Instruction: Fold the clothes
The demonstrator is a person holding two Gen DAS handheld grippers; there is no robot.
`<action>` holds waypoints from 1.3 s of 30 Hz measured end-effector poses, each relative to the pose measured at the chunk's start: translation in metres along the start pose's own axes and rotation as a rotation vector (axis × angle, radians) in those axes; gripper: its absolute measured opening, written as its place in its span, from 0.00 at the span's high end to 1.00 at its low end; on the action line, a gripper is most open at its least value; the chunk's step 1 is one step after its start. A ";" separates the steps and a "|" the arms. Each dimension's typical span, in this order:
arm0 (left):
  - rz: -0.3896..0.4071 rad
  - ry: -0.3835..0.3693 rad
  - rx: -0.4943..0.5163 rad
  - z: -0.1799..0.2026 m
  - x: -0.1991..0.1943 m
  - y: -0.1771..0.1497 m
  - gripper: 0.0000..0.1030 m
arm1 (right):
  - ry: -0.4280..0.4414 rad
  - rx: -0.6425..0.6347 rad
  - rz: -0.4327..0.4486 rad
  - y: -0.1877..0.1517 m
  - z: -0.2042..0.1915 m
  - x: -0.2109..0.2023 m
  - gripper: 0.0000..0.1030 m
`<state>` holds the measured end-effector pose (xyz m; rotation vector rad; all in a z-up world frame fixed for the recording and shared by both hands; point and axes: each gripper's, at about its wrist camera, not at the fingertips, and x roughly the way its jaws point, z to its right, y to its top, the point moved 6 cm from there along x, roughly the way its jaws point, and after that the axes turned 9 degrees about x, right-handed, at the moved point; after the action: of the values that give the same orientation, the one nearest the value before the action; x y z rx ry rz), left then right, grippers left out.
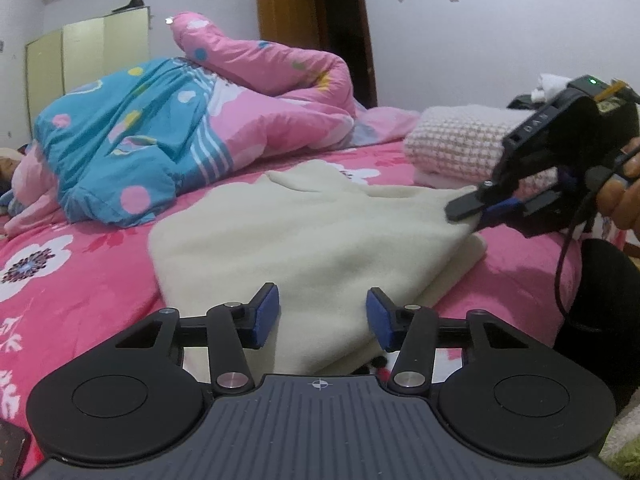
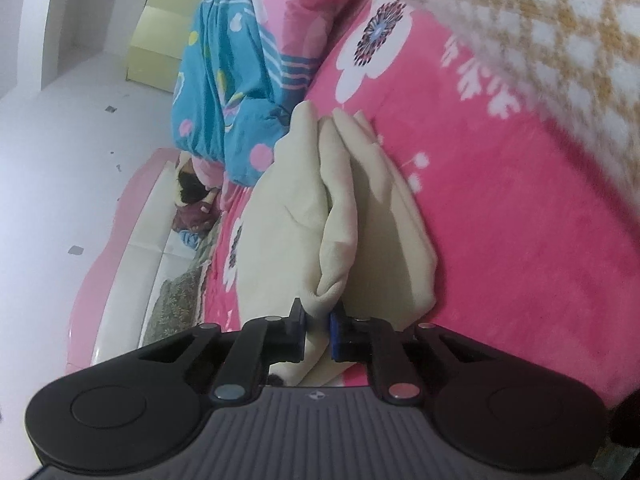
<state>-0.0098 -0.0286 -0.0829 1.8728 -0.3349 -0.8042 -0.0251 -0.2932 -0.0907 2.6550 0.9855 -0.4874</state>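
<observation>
cream fleece pinched at one corner, left gripper waiting over the near edge

the cream fleece garment (image 1: 304, 232) lies partly folded on the pink floral bedspread (image 1: 80, 280), directly ahead of the left gripper (image 1: 322, 316). that gripper's blue-padded fingers (image 1: 267, 308) stand spread apart with nothing between them, poised just over the garment's near folded edge. bare bedspread lies to its left, and a strip runs to its right, between the fleece and the bed's edge. beyond the fleece, a pink and blue quilt (image 1: 168, 136) is heaped up, and a folded checked blanket (image 1: 460, 144) sits to the far right, just behind the right gripper (image 1: 466, 212).

the right gripper is clamped on the fleece's far right corner, lifting it slightly off the bed.

its own camera, rolled sideways, shows what the left view cannot: the right gripper (image 2: 318, 330) has a bunched ridge of the cream fleece garment (image 2: 336, 216) squeezed between its pads, with several layered folds fanning out ahead. the checked blanket (image 2: 540, 32) looms close on its right, with a band of bedspread (image 2: 520, 200) between. to its left are a padded pink and white headboard (image 2: 132, 248) and a dark-haired head (image 2: 192, 192) near the quilt (image 2: 224, 80).

the left view alone shows the wardrobe (image 1: 84, 60) and wooden door (image 1: 288, 8) behind the bed.
</observation>
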 end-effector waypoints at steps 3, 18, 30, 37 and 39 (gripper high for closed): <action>0.007 -0.006 -0.023 -0.006 -0.004 -0.001 0.52 | -0.003 -0.006 -0.003 -0.006 -0.002 -0.001 0.89; 0.031 -0.063 -0.161 -0.018 -0.004 0.007 0.52 | -0.128 -0.198 0.029 0.004 -0.002 0.007 0.88; 0.091 -0.061 -0.231 -0.029 -0.012 0.012 0.51 | -0.342 -0.613 0.269 0.004 -0.060 -0.035 0.73; 0.019 -0.018 -0.252 -0.031 0.009 -0.003 0.51 | -0.239 -1.084 0.135 -0.066 -0.095 0.032 0.74; 0.033 -0.025 -0.281 -0.033 0.008 -0.005 0.51 | -0.302 -1.132 0.068 -0.072 -0.073 0.057 0.75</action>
<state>0.0178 -0.0079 -0.0822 1.5923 -0.2530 -0.8084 -0.0168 -0.1811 -0.0564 1.5381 0.7360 -0.1923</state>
